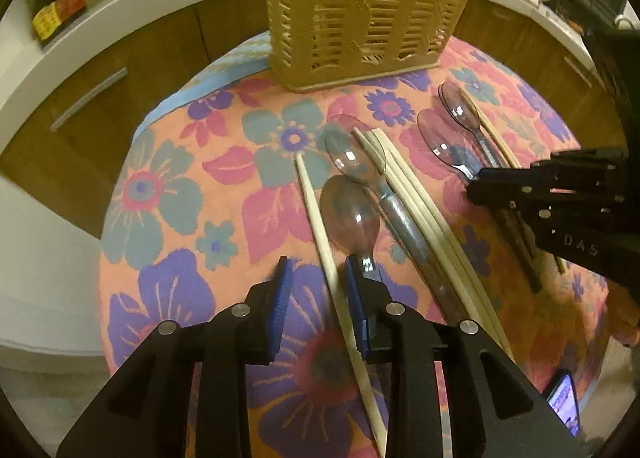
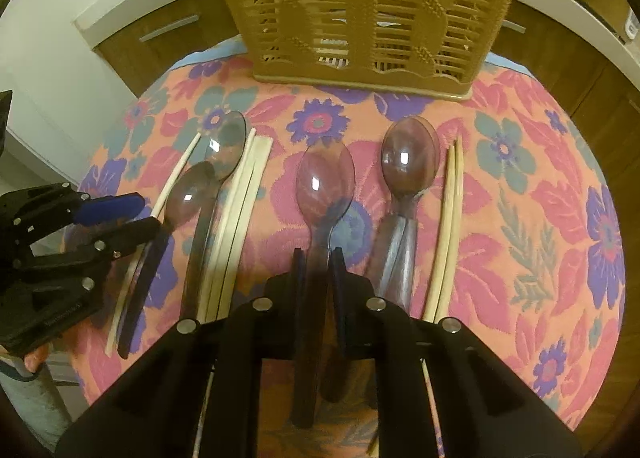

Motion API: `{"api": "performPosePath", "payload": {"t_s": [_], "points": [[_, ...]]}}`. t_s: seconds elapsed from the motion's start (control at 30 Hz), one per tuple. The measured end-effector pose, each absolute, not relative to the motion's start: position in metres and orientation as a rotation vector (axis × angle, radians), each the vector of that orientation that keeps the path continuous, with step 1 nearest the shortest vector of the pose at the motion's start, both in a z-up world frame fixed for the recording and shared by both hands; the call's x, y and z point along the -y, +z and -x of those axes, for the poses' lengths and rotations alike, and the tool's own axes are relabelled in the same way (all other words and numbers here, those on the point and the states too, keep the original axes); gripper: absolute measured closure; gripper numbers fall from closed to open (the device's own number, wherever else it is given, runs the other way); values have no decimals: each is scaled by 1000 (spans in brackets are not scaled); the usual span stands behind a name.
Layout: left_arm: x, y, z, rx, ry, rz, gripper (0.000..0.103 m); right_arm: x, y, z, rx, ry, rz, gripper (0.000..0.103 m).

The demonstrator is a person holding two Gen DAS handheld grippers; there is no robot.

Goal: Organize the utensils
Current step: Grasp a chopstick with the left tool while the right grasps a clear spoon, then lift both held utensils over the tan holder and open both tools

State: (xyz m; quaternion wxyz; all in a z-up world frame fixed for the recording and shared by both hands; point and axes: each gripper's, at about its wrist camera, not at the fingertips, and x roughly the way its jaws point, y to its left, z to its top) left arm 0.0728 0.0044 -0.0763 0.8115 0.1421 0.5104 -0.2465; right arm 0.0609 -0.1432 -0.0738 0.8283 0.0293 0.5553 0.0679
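Right jaws around spoon [image 2: 320,194] handle

Tan slatted basket [image 2: 360,10], smoky translucent spoons [image 2: 324,182], cream chopsticks [image 1: 320,210], orange cloth [image 1: 224,178] with pink, purple, teal flowers.

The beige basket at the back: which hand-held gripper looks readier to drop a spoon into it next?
Probably the right hand-held gripper: its fingers already straddle a spoon handle, pointing toward the basket. The left hand-held gripper is open with only a chopstick between its fingers.
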Motion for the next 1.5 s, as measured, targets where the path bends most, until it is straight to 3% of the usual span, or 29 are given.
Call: {"api": "performPosePath", "payload": {"t_s": [0.17, 0.2, 0.27, 0.47, 0.8, 0.97, 1.13, 1.5], "points": [[7, -76, -69, -1081, -517, -412, 80, 139, -72, -79, -1233, 146, -20, 91], [9, -75, -66, -1067, -526, -429, 89, 137, -72, -81, -1238, 143, -11, 91], [12, -76, -64, -1049, -520, -449, 99, 134, -72, -81, -1234, 143, 17, 93], [-2, -60, -64, -981, -533, -317, 99, 136, -55, -73, -1118, 234, -61, 94], [-15, 72, -84, -563, -654, 31, 99, 170, 71, -62, -694, 267, -78, 94], [9, 112, -118, -432, -662, 125, 99, 199, 114, -80, -549, 179, -84, 94], [33, 123, -148, -336, -640, 165, 99, 213, 134, -113, -443, 76, -52, 94], [55, 94, -191, -201, -530, 156, 99, 237, 104, -162, -346, 4, -80, 94]]}}
